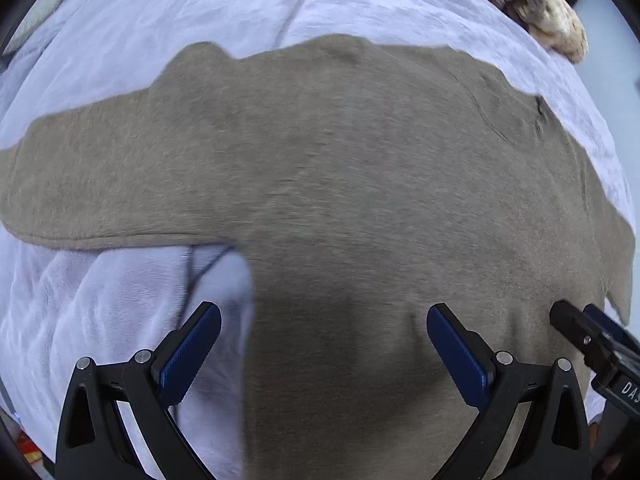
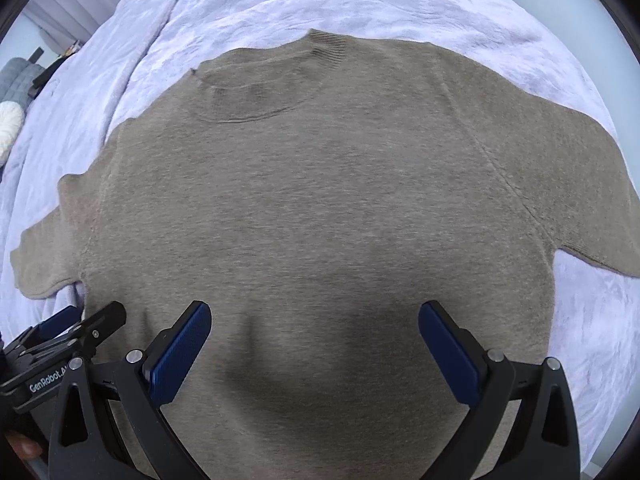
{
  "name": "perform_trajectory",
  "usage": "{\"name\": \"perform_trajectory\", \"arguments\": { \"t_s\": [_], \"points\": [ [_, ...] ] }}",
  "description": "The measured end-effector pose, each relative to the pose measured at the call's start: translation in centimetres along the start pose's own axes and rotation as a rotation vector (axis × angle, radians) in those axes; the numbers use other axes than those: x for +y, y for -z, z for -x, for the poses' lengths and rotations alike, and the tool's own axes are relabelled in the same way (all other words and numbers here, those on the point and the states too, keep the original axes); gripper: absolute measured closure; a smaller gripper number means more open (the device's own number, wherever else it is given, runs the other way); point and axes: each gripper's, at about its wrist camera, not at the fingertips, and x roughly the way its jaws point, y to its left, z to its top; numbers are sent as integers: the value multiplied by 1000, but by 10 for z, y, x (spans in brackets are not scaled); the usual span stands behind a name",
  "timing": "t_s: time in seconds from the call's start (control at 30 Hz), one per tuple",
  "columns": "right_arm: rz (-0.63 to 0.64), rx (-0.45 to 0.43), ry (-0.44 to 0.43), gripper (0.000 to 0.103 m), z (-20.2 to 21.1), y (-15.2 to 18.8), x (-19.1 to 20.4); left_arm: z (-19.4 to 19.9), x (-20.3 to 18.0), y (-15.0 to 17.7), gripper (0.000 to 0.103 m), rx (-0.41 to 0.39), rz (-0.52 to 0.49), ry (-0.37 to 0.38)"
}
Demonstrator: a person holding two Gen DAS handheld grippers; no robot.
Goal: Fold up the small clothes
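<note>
Taupe sweater (image 2: 320, 208) flat beneath both grippers' spread fingers (image 2: 180, 352)

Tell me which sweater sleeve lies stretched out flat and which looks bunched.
On the sweater, the left sleeve stretches out long and flat over the blanket. The right sleeve looks shorter and bunched near the shoulder.
</note>
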Motion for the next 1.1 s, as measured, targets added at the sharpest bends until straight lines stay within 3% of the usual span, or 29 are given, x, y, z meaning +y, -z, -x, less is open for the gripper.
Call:
{"name": "perform_trajectory", "arguments": {
  "t_s": [0.13, 0.47, 0.6, 0.7, 0.77, 0.83, 0.87, 1.0, 1.1],
  "points": [
    [52, 8, -50, 0, -4, 4, 28, 15, 65, -2, 0, -92, 106, 12],
    [221, 44, -171, 0, -16, 25, 114, 24, 255, -4, 0, -251, 425, -194],
    [270, 64, -178, 0, -16, 35, 138, 16, 306, -13, 0, -290, 552, -113],
    [288, 77, -180, 0, -18, 40, 148, 21, 317, -19, 3, -353, 580, -73],
    [293, 84, -181, 0, -20, 41, 155, 28, 322, -20, 34, -391, 590, -44],
    [293, 93, -186, 0, -23, 41, 160, 29, 326, -24, 75, -385, 595, -14],
    [291, 95, -191, 0, -23, 42, 161, 30, 326, -25, 86, -388, 594, 13],
    [283, 86, -211, 0, -26, 41, 169, 51, 315, -39, 91, -423, 567, 158],
    [267, 63, -235, 0, -25, 39, 164, 77, 296, -37, 91, -489, 505, 328]
  ]
}}
